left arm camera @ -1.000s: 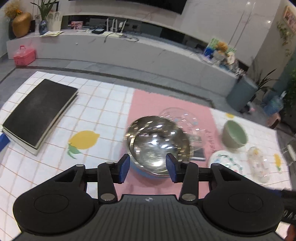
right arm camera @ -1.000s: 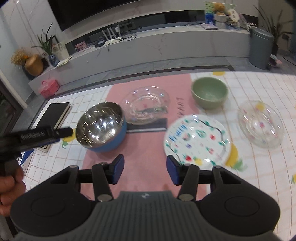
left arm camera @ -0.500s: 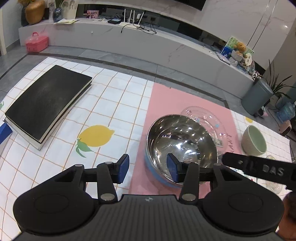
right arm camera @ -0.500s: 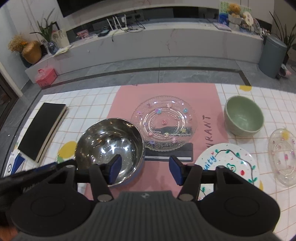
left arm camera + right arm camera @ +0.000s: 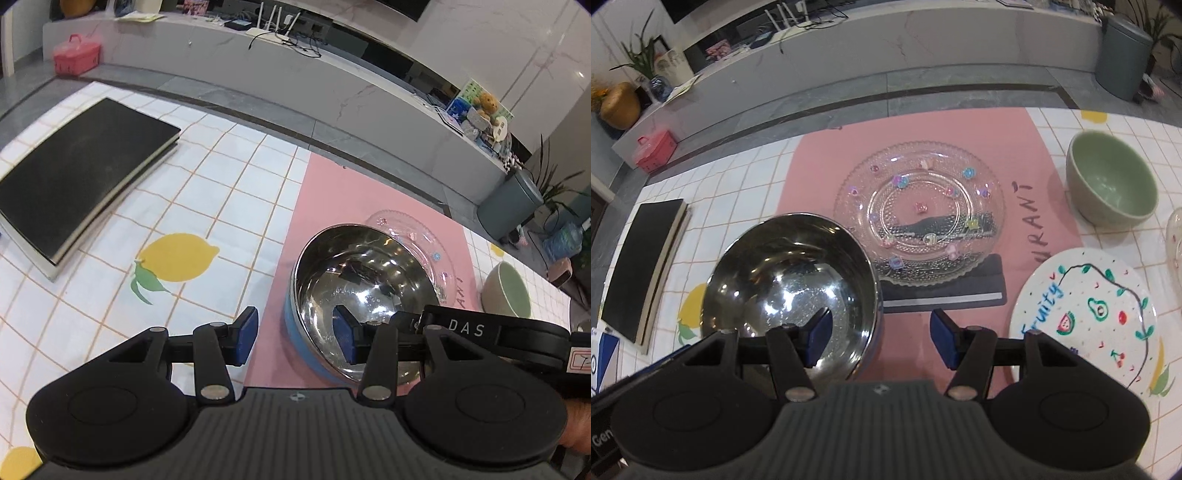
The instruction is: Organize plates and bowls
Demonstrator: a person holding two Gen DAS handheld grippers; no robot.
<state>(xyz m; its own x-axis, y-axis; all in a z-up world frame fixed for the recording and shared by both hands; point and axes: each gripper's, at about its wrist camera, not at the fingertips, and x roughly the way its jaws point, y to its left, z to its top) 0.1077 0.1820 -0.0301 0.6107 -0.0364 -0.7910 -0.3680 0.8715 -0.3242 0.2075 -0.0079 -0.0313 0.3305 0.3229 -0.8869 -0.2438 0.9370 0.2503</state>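
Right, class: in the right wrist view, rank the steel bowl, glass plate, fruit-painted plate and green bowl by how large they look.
1. Steel bowl and glass plate: look alike; the bowl is nearer, so unsure.
2. Fruit-painted plate, partly hidden.
3. Green bowl.

Tabletop [image 5: 746, 177]: a mat [image 5: 820, 162] lies across its middle, reaching to the far edge. On the mat's near left part stands the metal bowl [image 5: 790, 266]; just behind and to its right, a glass plate [image 5: 919, 214] rests on a flat notebook [image 5: 960, 291], its rim overlapped in view by the bowl. Right of the mat's far corner stands a ceramic bowl [image 5: 1112, 184]; nearer than that, off the mat's right edge, lies a patterned plate [image 5: 1086, 314], with another glass dish [image 5: 1174, 240] at the right margin. Far left on the tabletop lies a large closed book [image 5: 77, 177]. Beyond the tabletop runs a long low bench [image 5: 332, 85], a lidded bin [image 5: 1123, 55] at its right end.
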